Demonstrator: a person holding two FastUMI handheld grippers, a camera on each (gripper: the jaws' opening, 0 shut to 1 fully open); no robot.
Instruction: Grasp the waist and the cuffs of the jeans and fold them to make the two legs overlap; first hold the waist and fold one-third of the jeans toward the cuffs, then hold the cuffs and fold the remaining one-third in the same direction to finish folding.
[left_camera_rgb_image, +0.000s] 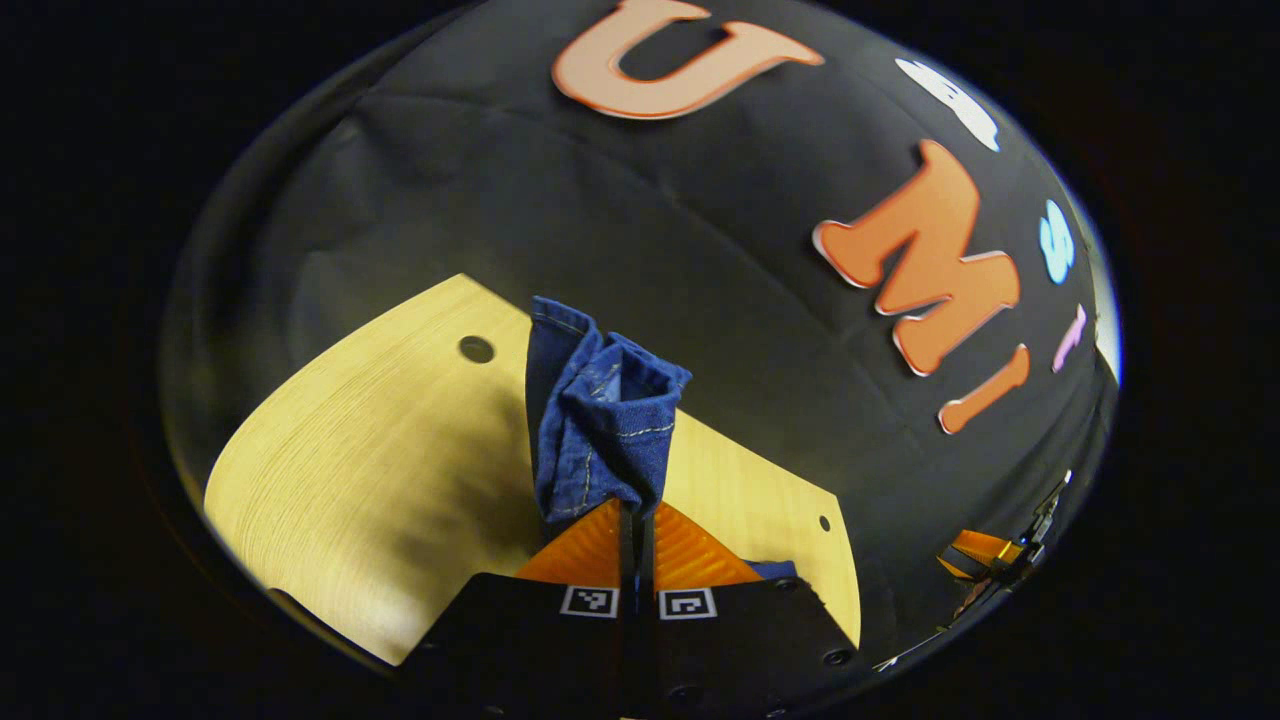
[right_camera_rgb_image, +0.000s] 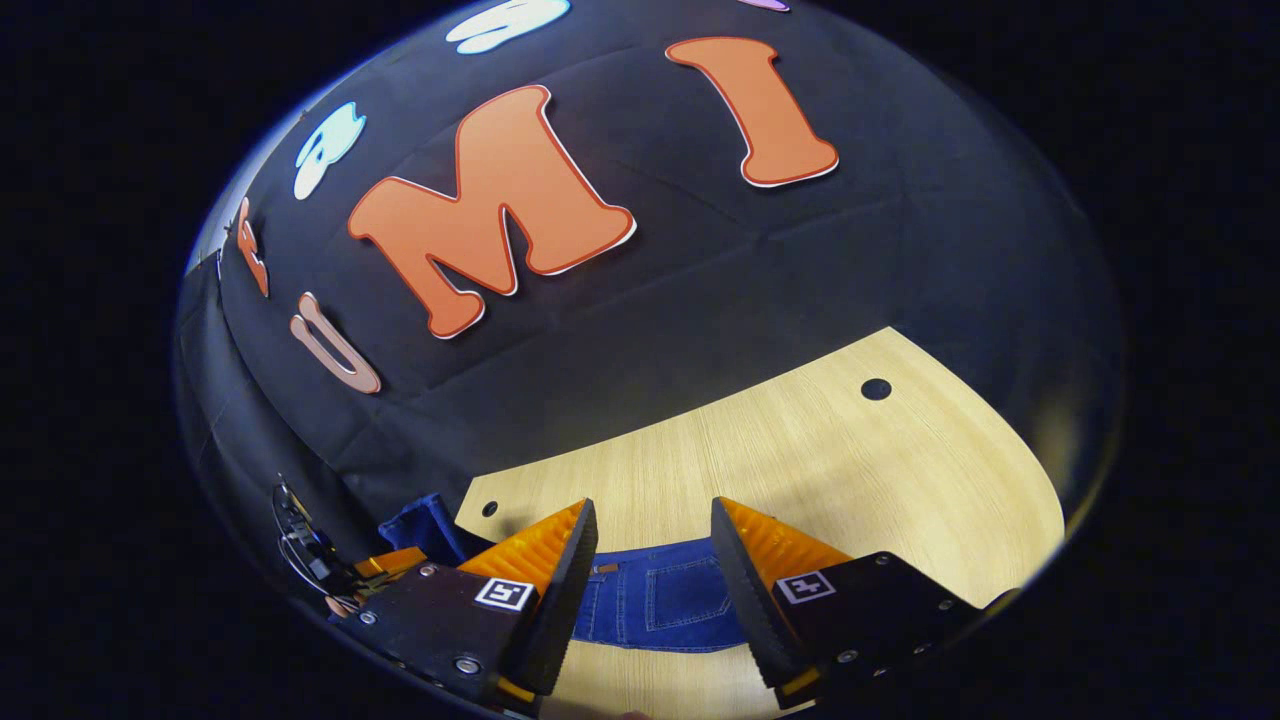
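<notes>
Here the left hand-held gripper (left_camera_rgb_image: 636, 520) is pinching a bunched hem of the jeans (left_camera_rgb_image: 600, 420) and holding it up off the worktop (left_camera_rgb_image: 350, 450). The right hand-held gripper (right_camera_rgb_image: 652, 560) is gaping wide, empty, straddling the pocket end of the denim lying just ahead and below it.

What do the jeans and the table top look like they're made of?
Jeans: dark blue denim, judging by the woven twill look, pale contrast stitching and sewn pocket.
Table: pale wood-grain top with a smooth matte finish; fine straight grain lines show, though it may be laminate rather than solid wood.
</notes>
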